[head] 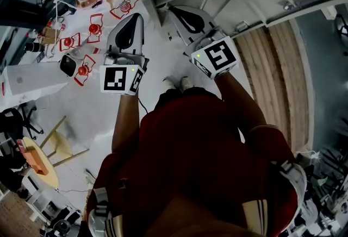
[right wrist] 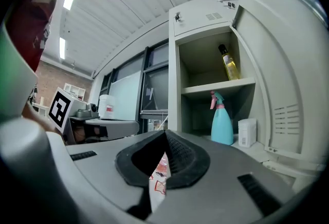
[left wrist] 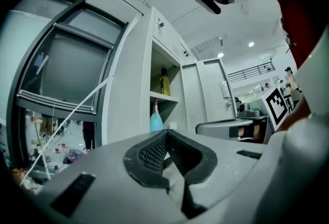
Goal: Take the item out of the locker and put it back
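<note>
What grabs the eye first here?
The open locker dominates the right gripper view: a yellow bottle on its upper shelf, a teal spray bottle and a white box below. The left gripper and right gripper both have jaws together, empty.

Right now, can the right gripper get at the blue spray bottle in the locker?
Probably yes: the door stands open and nothing blocks the spray bottle, but the right gripper is shut and must open first.
</note>
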Tool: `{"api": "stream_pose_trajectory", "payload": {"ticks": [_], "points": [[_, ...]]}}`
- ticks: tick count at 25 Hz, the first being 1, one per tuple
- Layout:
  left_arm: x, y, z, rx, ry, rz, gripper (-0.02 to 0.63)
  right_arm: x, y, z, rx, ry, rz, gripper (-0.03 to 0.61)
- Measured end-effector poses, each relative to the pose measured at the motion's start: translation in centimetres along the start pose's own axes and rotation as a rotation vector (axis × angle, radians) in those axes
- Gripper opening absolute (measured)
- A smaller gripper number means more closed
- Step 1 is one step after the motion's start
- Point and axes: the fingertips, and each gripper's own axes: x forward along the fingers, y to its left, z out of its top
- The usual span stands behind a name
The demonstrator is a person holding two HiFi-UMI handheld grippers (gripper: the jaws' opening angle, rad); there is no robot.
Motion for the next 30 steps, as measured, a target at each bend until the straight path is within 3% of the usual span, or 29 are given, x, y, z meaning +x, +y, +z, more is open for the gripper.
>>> {"api": "stream_pose_trajectory", "payload": {"ticks": [11,30], "points": [[-1.8,-1.6,2.1,0.008,-0.023,-0.017,0.006,-1.1,1.9,2.5,0.003,-0.052,0.003,-0.002],[-1.1,-1.4,2.9,0.003,-0.043,-0.035,0.006,-1.1,1.7,2.8,-0.029,-0.050,-0.031,-0.002]]}}
